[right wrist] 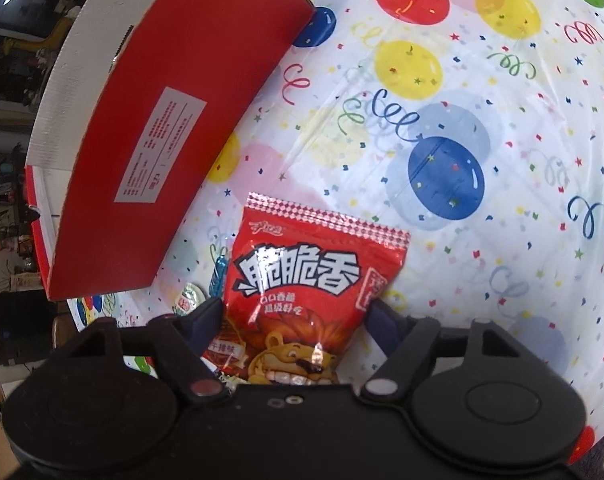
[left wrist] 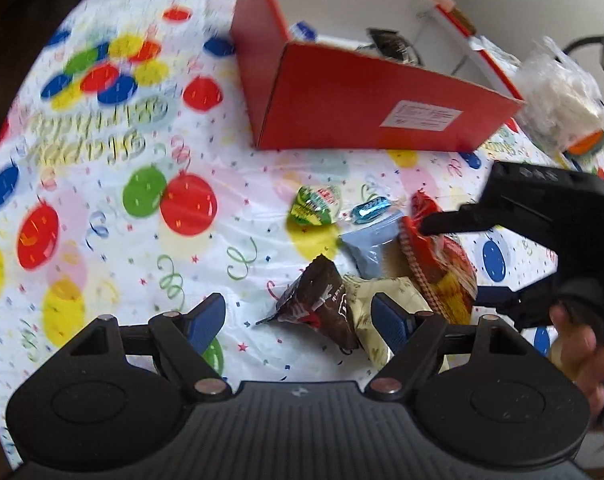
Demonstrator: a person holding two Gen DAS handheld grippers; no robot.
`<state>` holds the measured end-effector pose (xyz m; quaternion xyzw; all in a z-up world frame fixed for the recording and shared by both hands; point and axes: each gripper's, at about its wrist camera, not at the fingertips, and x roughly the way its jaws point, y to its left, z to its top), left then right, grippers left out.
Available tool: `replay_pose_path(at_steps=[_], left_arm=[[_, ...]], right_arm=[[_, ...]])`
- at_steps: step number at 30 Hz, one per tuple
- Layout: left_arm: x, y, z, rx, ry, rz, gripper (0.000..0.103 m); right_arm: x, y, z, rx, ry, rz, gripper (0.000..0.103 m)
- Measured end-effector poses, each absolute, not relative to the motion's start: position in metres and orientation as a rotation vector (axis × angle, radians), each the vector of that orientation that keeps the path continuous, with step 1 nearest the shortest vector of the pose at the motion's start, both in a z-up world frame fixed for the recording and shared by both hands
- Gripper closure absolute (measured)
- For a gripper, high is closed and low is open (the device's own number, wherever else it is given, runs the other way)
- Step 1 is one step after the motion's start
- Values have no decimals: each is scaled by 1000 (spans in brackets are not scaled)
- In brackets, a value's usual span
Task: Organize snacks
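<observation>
- Right tool (right wrist: 294, 312) has its pads against the glossy red snack pouch (right wrist: 314, 280), near the open red cardboard box (right wrist: 150, 128).
- Left tool (left wrist: 298, 316) gapes empty over the brown wrapper (left wrist: 322, 304).
- Next, probably: lift the pouch into the box.

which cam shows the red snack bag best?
Right wrist: the red snack bag faces the camera, its print readable, between the right tool's fingers. Left wrist shows the bag edge-on, partly hidden by that tool.
</observation>
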<state>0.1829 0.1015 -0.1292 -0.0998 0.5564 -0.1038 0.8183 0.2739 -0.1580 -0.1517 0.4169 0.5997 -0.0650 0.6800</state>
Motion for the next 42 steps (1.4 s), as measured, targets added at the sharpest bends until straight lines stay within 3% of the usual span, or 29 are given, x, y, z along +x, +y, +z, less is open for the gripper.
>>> replay_pose_path(at_steps=[2, 6, 16, 17, 33, 42], left_arm=[[186, 102, -135, -229, 1205, -214, 25], [191, 106, -146, -302, 1253, -194, 41], [196, 101, -149, -301, 1240, -202, 49], [196, 102, -149, -305, 1237, -195, 57], [180, 115, -132, -353, 1182, -151, 59], [175, 113, -101, -326, 1129, -119, 59]], right_arm=[[273, -161, -152, 938, 1342, -134, 31], [270, -167, -150, 933, 1334, -117, 33], [266, -173, -147, 930, 1331, -99, 34], [266, -172, -148, 928, 1330, -96, 34], [252, -196, -132, 954, 1301, -36, 35], [255, -194, -85, 794, 1194, 116, 35]])
